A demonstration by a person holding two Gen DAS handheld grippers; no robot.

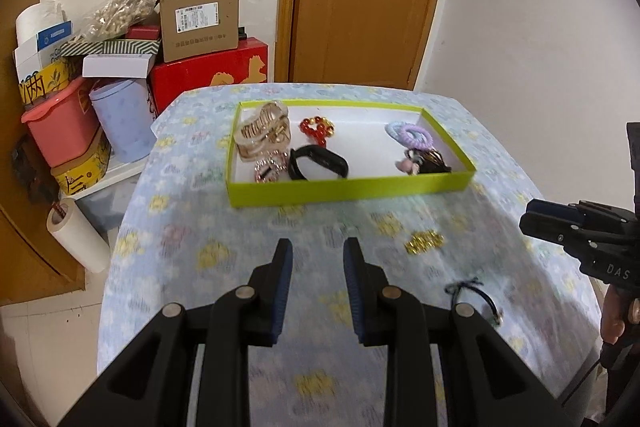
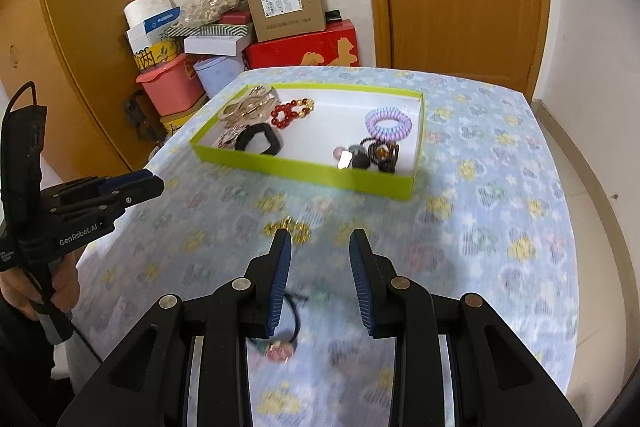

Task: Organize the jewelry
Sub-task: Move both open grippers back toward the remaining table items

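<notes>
I have both sets of tongs hanging above the surface, which wears a pale blue flowered cloth. My left tongs stand partly apart with nothing between the pads, and my right tongs are the same, parted and empty. The lime-green tray sits toward the far side of the surface and already holds a clear hair claw, a red and gold bead bracelet, a black band, a sparkly ring-shaped piece, a pastel coil hair tie and a dark beaded bunch in its right corner. Outside the tray, a small gold chain lies on the cloth near the front wall, and a black hair tie with a pinkish charm lies nearer me, under my right tongs, blurred
</notes>
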